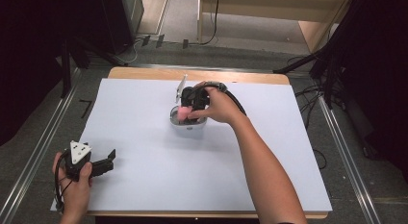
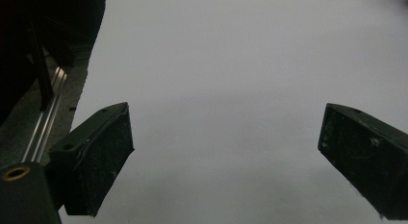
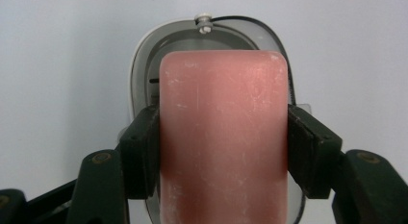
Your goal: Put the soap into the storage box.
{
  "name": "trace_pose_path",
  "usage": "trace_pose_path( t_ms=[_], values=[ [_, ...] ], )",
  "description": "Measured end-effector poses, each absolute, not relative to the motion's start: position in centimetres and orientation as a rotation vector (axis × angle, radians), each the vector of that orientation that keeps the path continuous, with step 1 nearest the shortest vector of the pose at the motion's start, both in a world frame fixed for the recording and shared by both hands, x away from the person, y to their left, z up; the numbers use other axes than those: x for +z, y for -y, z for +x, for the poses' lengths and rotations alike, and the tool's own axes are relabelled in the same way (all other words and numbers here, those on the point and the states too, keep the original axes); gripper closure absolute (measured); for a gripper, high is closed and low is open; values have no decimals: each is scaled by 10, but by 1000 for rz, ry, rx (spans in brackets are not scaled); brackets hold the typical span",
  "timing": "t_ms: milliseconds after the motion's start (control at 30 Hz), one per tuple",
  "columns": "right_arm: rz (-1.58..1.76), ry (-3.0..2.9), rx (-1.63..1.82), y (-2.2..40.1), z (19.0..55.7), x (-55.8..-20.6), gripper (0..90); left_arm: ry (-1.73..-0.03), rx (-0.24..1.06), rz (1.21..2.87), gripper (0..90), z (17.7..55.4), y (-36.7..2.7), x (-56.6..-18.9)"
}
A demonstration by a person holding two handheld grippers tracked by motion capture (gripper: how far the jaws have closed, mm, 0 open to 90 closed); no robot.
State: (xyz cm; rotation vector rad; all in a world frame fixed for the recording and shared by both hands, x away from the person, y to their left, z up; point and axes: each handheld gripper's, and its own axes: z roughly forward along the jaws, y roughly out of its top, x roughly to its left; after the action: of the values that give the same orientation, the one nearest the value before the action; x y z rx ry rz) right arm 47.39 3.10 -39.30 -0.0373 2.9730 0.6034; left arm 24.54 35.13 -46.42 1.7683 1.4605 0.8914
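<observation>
A white sheet (image 1: 144,185) covers nearly the whole top of a wooden table (image 1: 197,74), whose bare wood shows as a strip along the far edge; in the left gripper view the same white surface spreads between and beyond the jaws, evenly lit and plain; to the left of the left jaw there, a metal rail (image 2: 45,123) runs over grey floor (image 2: 72,80); in the high view such rails (image 1: 33,156) lie on both sides of the table; the floor is grey carpet (image 1: 231,56); beyond the table black cables (image 1: 211,22) trail toward pale wooden furniture (image 1: 274,5); dark curtains (image 1: 29,51) close the left and right sides.
</observation>
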Motion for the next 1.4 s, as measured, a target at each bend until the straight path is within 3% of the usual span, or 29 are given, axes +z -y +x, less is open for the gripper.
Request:
trace_pose_path(
  t_ms=[100,200,667,933,1100,1233,1400],
  values=[
    [-26,-2992,586,-32,473,-395,383,-1460,891,1768,56,245,-351,-464],
    [46,-2994,674,-30,473,-389,313,-1461,889,1769,56,246,-351,-464],
    [301,-2971,733,-2,470,-383,296,-1461,890,1777,55,246,-351,-464],
    [482,-2926,766,18,460,-387,147,-1459,893,1783,56,246,-351,-464],
    [578,-2831,773,32,454,-388,121,-1460,895,1783,56,246,-351,-464],
    [664,-2791,753,41,446,-390,1,-1461,897,1785,56,246,-351,-464],
    [743,-2760,796,52,439,-390,0,-1462,899,1783,56,246,-350,-464]
  ],
)
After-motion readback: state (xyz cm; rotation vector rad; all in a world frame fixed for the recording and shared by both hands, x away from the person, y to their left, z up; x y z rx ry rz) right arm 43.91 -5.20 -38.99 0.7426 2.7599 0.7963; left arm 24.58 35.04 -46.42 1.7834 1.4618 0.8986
